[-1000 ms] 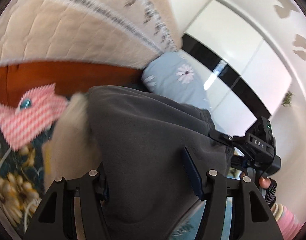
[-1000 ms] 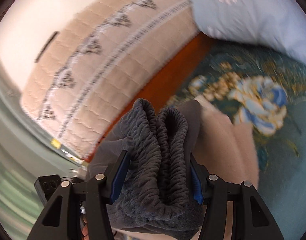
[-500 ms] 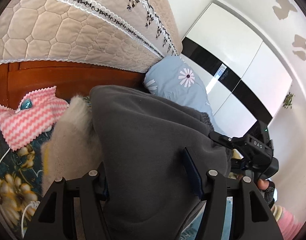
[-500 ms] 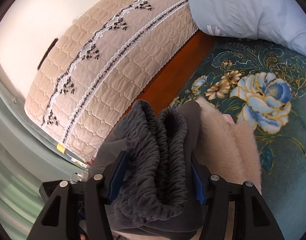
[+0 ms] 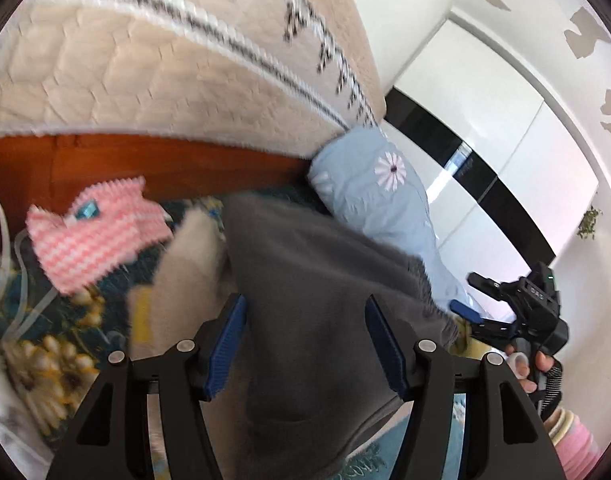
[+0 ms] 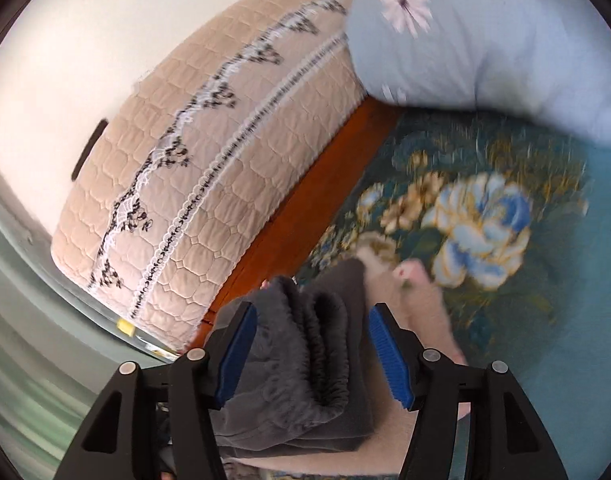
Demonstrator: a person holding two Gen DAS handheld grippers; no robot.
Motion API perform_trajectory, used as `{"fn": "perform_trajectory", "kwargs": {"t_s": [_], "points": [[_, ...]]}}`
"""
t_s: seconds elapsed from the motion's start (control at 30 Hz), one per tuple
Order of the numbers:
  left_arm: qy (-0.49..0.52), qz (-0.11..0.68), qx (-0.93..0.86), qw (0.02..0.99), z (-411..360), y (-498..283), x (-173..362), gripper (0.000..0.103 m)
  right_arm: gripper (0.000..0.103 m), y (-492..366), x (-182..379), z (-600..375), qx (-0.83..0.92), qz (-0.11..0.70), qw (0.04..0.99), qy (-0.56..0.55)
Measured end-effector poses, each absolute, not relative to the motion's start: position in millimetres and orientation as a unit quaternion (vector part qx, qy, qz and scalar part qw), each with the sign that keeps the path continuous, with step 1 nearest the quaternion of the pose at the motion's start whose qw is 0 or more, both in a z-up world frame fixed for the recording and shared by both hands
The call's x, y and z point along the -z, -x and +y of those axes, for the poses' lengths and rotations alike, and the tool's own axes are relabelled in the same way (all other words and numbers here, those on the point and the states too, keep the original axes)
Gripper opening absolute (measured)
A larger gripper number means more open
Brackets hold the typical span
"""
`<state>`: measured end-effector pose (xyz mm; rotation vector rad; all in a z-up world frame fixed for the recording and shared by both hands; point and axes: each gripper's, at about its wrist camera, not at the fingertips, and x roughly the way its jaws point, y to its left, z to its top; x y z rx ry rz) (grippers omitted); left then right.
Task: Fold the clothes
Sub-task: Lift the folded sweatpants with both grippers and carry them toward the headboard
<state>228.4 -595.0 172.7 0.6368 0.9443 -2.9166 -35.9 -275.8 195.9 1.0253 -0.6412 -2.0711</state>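
Note:
A folded dark grey garment lies on a beige fluffy garment on the floral bed cover. My left gripper is open; its blue pads stand either side of the grey fabric, pulled back from it. My right gripper is open too, its pads beside the grey garment's elastic waistband, a gap showing on the right. The right gripper also shows in the left wrist view at the garment's far end. The beige garment shows under the grey one in the right wrist view.
A quilted beige headboard over a wooden bed frame stands behind. A light blue flowered pillow lies at the head. A pink and white zigzag cloth and a white cable lie at left. White wardrobe beyond.
Both grippers have opened and drawn back from the grey garment, which now rests on the beige one. Both views are blurred by motion.

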Motion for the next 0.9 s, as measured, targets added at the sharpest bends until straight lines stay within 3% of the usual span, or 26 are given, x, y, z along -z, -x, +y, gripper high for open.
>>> {"fn": "perform_trajectory", "kwargs": {"t_s": [0.17, 0.3, 0.43, 0.5, 0.67, 0.9], "points": [[-0.17, 0.306, 0.937, 0.001, -590.5, -241.6, -200.9, 0.066, 0.063, 19.3, -260.9, -293.0, 0.841, -0.193, 0.365, -0.349], [-0.208, 0.245, 0.947, -0.021, -552.5, -225.9, -204.9, 0.066, 0.063, -2.9, -283.1, -342.0, 0.861, -0.075, 0.372, -0.338], [-0.238, 0.208, 0.948, -0.026, -531.2, -212.4, -191.9, 0.066, 0.058, -26.7, -260.6, -393.3, 0.851, 0.037, 0.394, -0.346], [-0.25, 0.211, 0.945, -0.028, -532.6, -207.5, -182.8, 0.066, 0.042, -27.9, -245.9, -407.3, 0.847, 0.069, 0.39, -0.354], [-0.253, 0.209, 0.944, -0.032, -535.9, -200.0, -169.7, 0.066, 0.029, -1.8, -209.8, -421.7, 0.849, 0.084, 0.346, -0.39], [-0.257, 0.207, 0.943, -0.037, -540.2, -189.5, -151.7, 0.066, 0.028, 30.1, -175.9, -433.6, 0.839, 0.09, 0.312, -0.436]]}}
